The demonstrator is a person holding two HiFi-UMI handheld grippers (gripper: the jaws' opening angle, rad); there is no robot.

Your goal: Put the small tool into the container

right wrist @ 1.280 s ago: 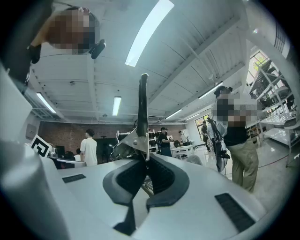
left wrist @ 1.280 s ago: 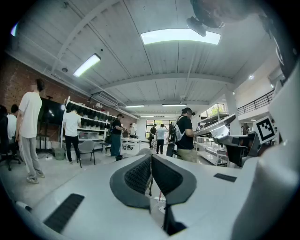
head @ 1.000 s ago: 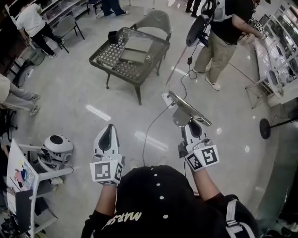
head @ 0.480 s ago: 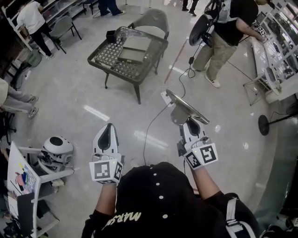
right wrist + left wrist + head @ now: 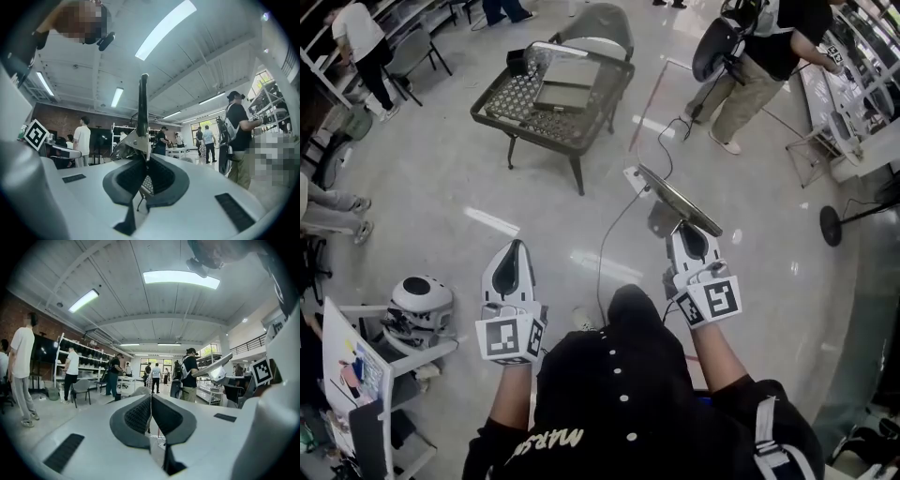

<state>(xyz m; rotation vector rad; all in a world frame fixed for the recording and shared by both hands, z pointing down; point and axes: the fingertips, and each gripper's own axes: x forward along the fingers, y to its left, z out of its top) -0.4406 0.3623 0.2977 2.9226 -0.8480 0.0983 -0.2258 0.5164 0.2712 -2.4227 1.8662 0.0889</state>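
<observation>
Grip first: my right hand-held gripper (image 5: 145, 165) is clamped on the small tool (image 5: 678, 201). The tool is a flat metal blade that stands edge-on above the pads in the right gripper view and juts toward the far side in the head view. My left hand-held gripper (image 5: 150, 414) is closed on nothing, its pads pressed together.

Compared with a second ago, neither grip has altered. What has changed is position: both hand-held grippers sit a little farther out over the floor (image 5: 441, 187), and the mesh-topped counter (image 5: 511, 103) has slid toward the top edge of the head view. I read that as the carry being under way, with the tool held in the air and still well apart from the counter.

On that counter I see a small black box (image 5: 517, 62) at its far left corner and flat trays (image 5: 567, 84) in the middle. I cannot tell which of them is meant to receive the tool, so the drop-off is not yet near.

As for writing, the marker cubes (image 5: 712, 302) carry only black-and-white square patterns, no words. White lettering (image 5: 548, 438) on the black garment below me shows upside down and partly cut off. It seems to begin "MARS", though I would not swear to it. I can read no brand on the tool.
</observation>
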